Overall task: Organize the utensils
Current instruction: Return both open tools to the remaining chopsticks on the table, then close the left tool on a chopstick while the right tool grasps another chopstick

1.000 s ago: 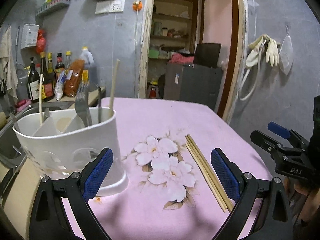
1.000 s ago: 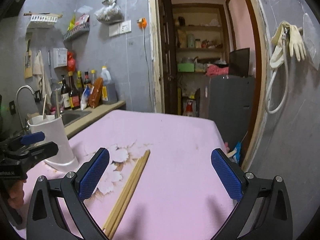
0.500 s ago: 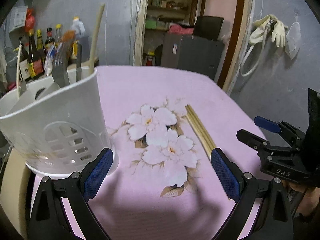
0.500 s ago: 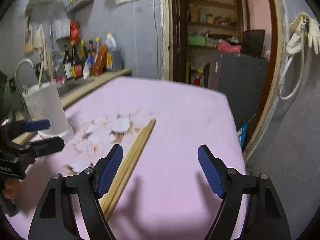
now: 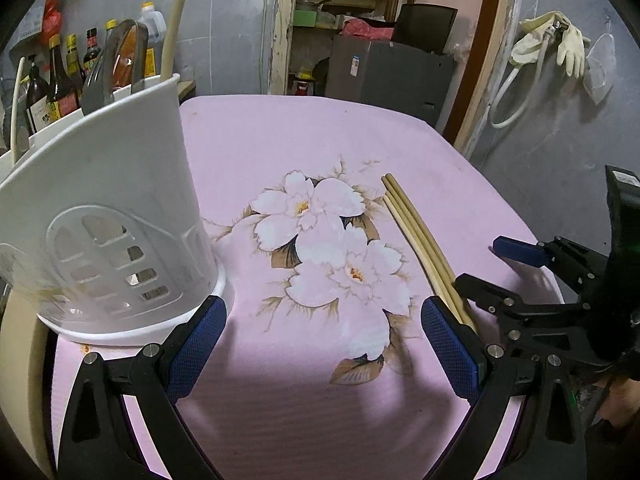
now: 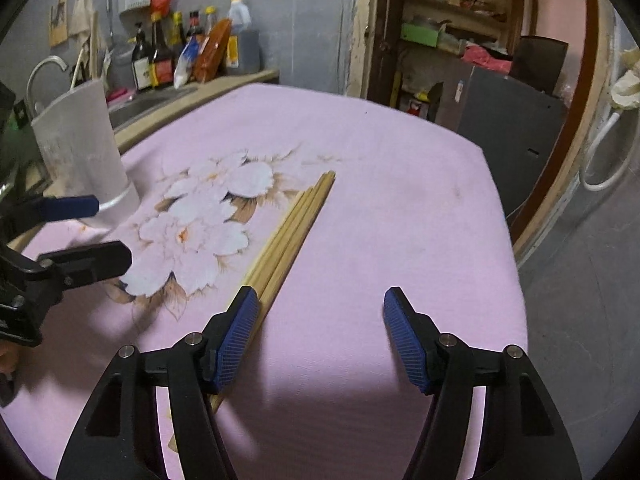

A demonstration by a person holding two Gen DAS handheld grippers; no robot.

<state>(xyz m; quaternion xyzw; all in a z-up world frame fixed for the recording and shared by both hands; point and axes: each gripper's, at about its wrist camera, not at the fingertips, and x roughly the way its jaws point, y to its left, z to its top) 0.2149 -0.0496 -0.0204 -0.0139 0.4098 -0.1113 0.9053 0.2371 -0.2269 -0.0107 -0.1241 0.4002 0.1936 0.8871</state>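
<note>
A few wooden chopsticks (image 5: 416, 232) lie side by side on the pink flowered tablecloth (image 5: 304, 140); they also show in the right wrist view (image 6: 288, 232). A white slotted utensil holder (image 5: 104, 224) with cutlery and a chopstick in it stands at the left; it also shows in the right wrist view (image 6: 80, 144). My left gripper (image 5: 322, 336) is open and empty, its left finger beside the holder's base. My right gripper (image 6: 320, 332) is open and empty, low over the cloth, with its left finger over the chopsticks' near ends.
A counter with bottles (image 6: 176, 56) and a sink tap (image 6: 44, 68) runs along the left behind the table. A doorway with a grey cabinet (image 6: 508, 120) lies beyond the far edge. The table's right edge drops off near the wall (image 6: 516, 240).
Both grippers have lowered and moved forward over the table. The right gripper's jaws have narrowed somewhat and its left finger now overlaps the chopsticks' near ends. The holder looms closer to the left gripper.
</note>
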